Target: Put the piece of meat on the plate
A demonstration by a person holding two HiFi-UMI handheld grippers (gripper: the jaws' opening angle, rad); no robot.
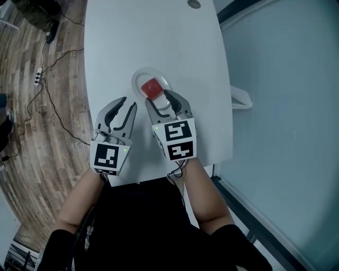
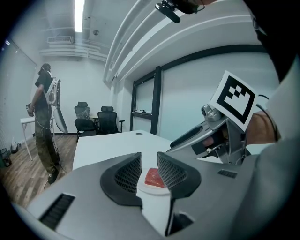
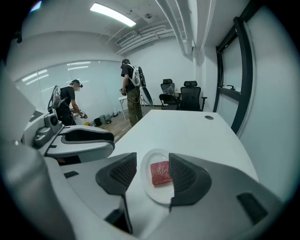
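Observation:
A red square piece of meat (image 1: 153, 88) lies flat on a small white plate (image 1: 139, 80) in the middle of the white table (image 1: 175, 47). My right gripper (image 1: 163, 101) hovers just short of the plate, open, with nothing between its jaws. In the right gripper view the meat (image 3: 161, 172) and plate (image 3: 153, 193) show below the gap of the right gripper (image 3: 152, 161). My left gripper (image 1: 129, 104) hangs beside it on the left, open and empty. In the left gripper view the meat (image 2: 153, 177) shows past the jaws of the left gripper (image 2: 149, 160).
A round cable grommet (image 1: 194, 4) sits at the table's far end. Cables and a power strip (image 1: 38, 77) lie on the wooden floor at the left. A white bracket (image 1: 241, 98) sticks out at the table's right edge. Two people (image 3: 129, 89) and office chairs (image 3: 180, 95) stand far off.

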